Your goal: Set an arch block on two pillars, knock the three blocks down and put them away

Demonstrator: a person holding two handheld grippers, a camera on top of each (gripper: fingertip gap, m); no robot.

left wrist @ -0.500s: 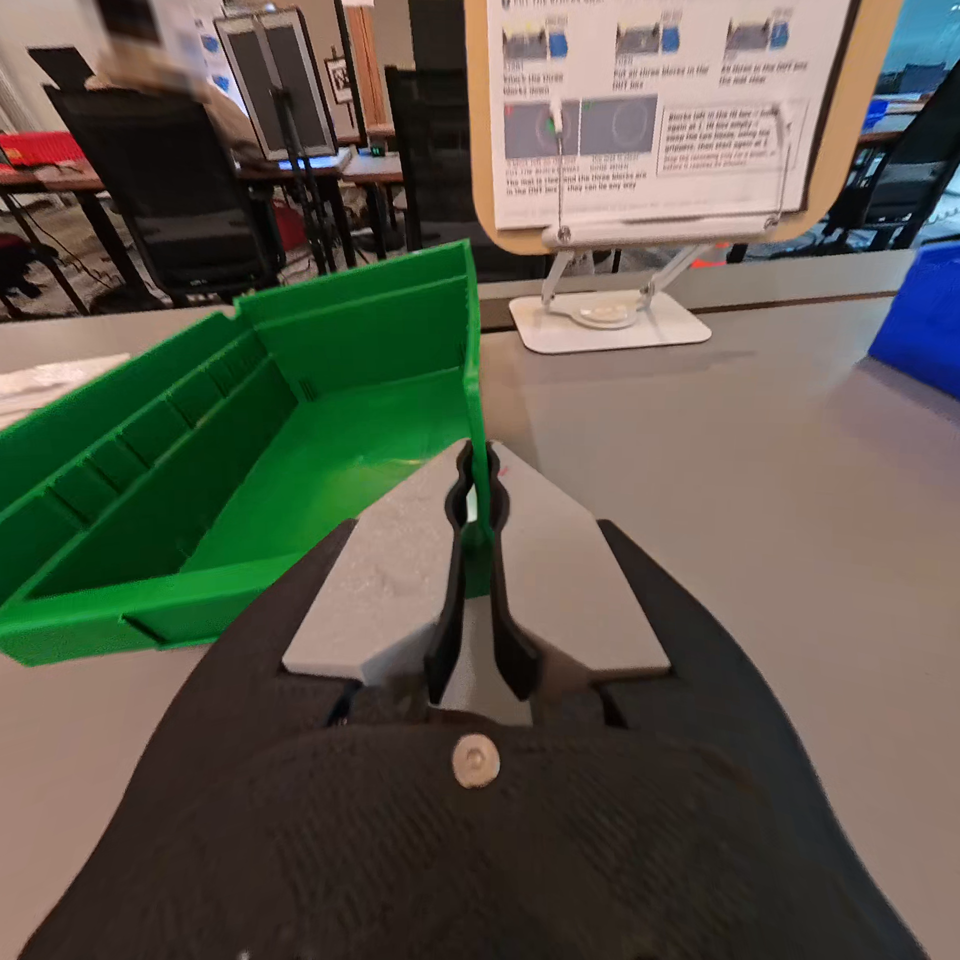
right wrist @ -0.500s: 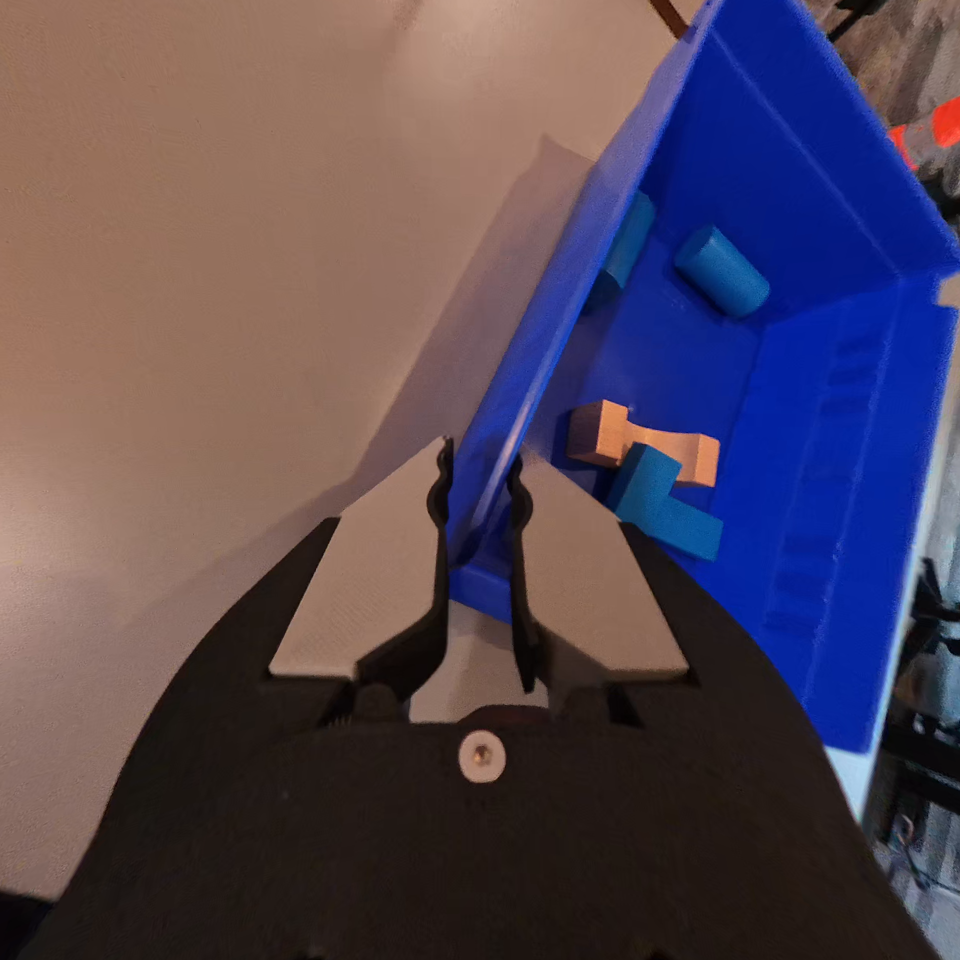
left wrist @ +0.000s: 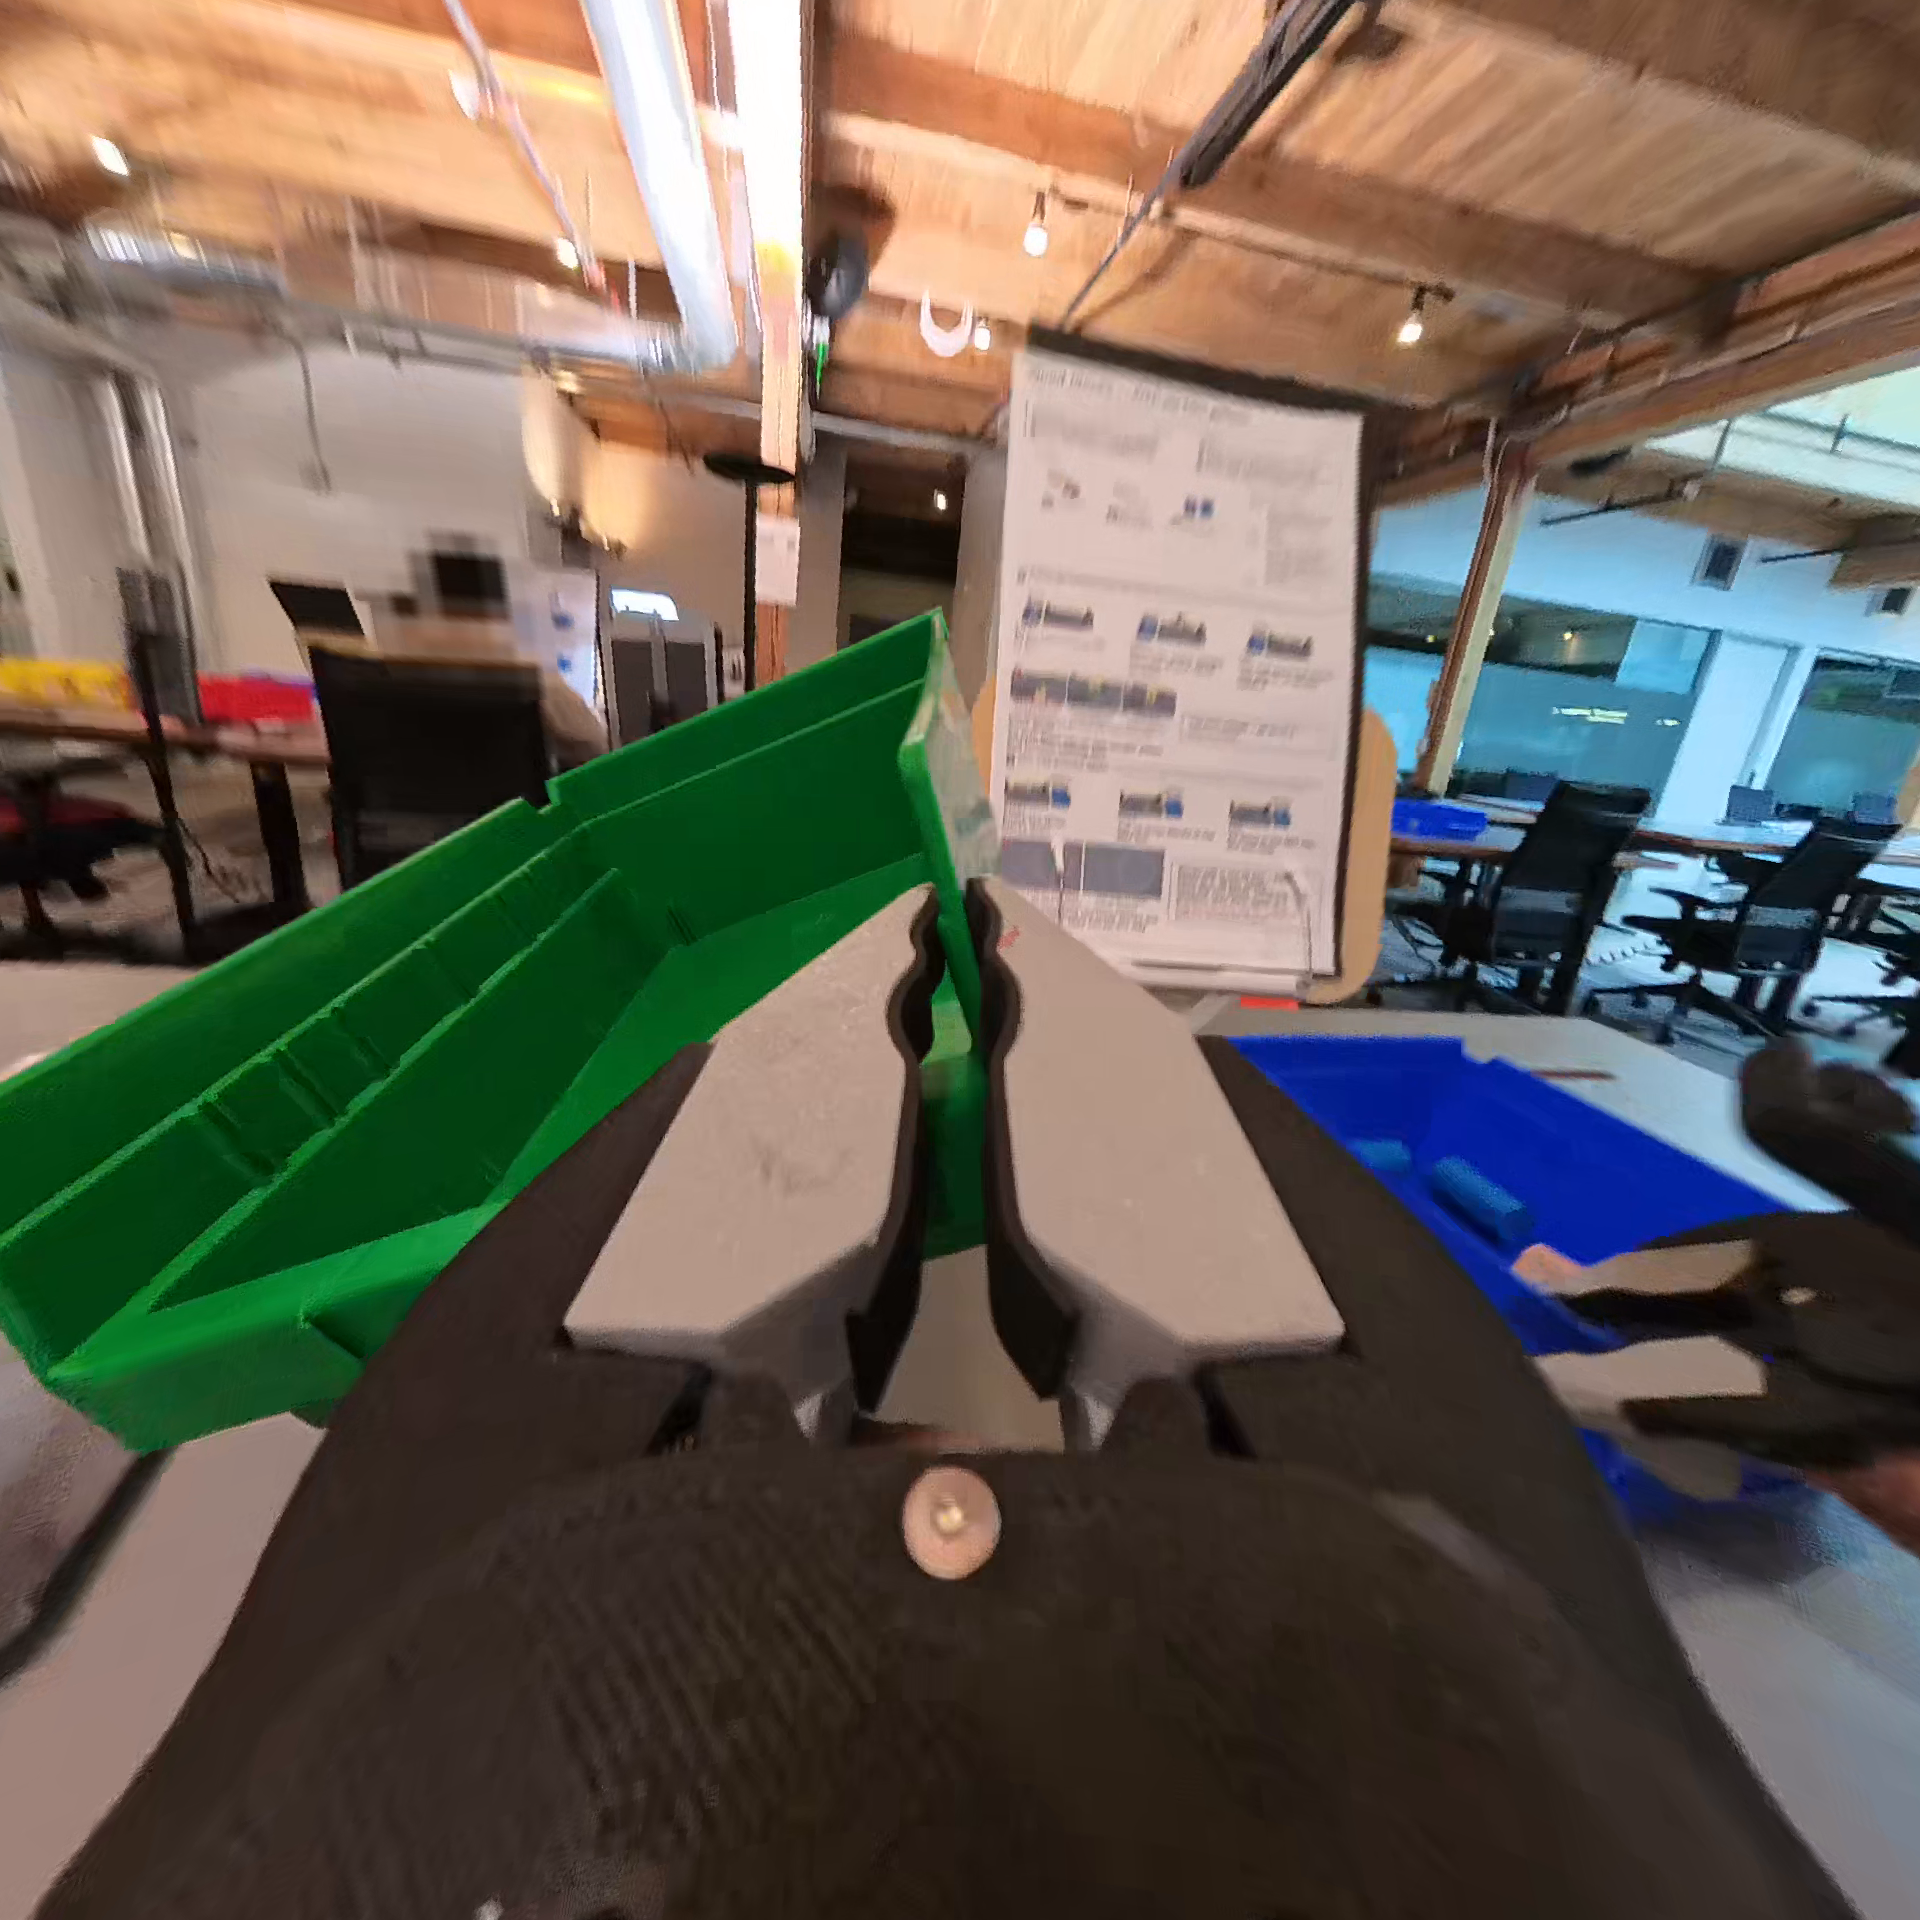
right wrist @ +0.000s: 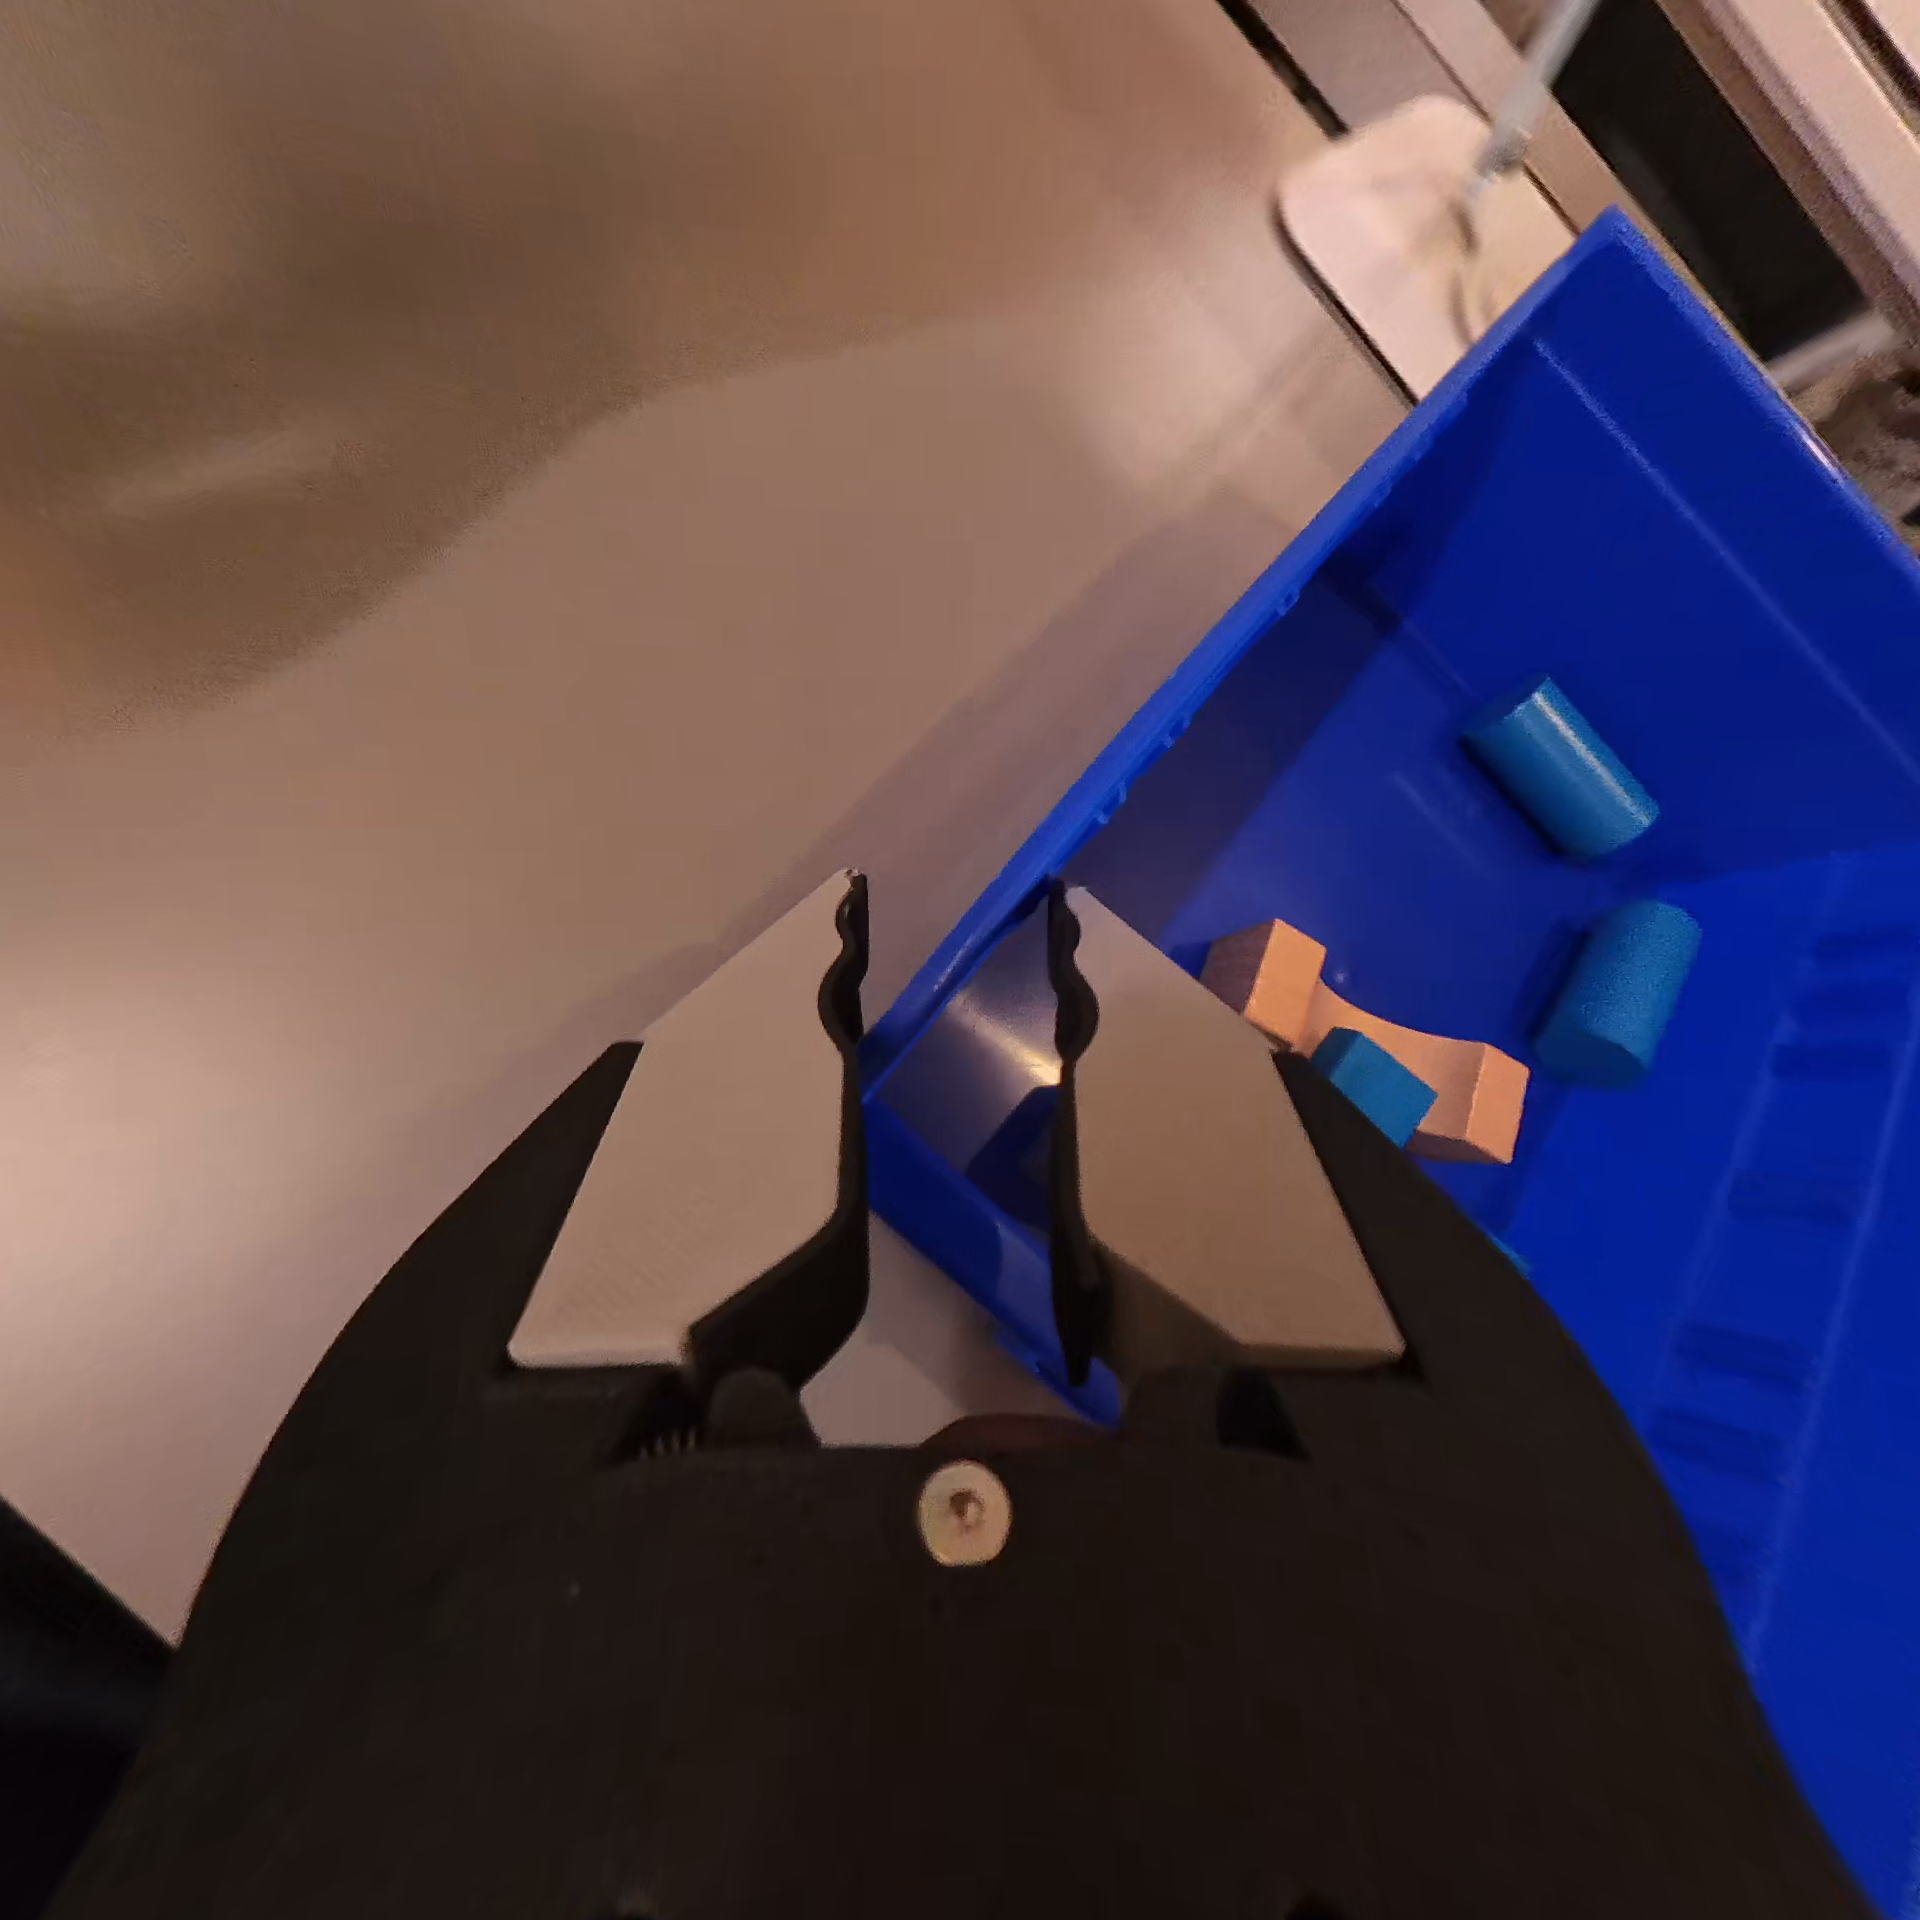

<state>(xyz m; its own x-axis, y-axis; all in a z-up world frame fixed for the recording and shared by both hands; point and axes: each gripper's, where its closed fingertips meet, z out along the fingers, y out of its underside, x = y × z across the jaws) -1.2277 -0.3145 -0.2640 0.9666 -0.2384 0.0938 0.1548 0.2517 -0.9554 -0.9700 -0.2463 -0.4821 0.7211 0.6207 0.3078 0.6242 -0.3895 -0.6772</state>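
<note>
My left gripper point(left wrist: 951, 894) is shut on the right wall of the empty green bin point(left wrist: 416, 1039) and holds it raised and tilted. My right gripper point(right wrist: 951, 894) straddles the near corner of the blue bin point(right wrist: 1662, 520). The wall runs slantwise between the pads and touches both. It also shows at the right of the left wrist view point(left wrist: 1621, 1320), at the blue bin point(left wrist: 1403, 1101). In the blue bin lie a tan arch block point(right wrist: 1382, 1049), a blue block point(right wrist: 1371, 1081) on it, and two blue cylinders point(right wrist: 1558, 764) point(right wrist: 1616, 992).
The grey table point(right wrist: 520, 727) stretches left of the blue bin. An instruction board on a stand point(left wrist: 1174, 675) stands behind the bins, and its white base point(right wrist: 1382, 229) is near the blue bin's far end. Desks and office chairs point(left wrist: 1558, 894) fill the room behind. Tip to tip, the grippers are about 35 centimeters apart.
My left gripper has lifted the green bin off the table and tipped it up. The blue bin has turned between my right pads, which stand wider apart than before.
</note>
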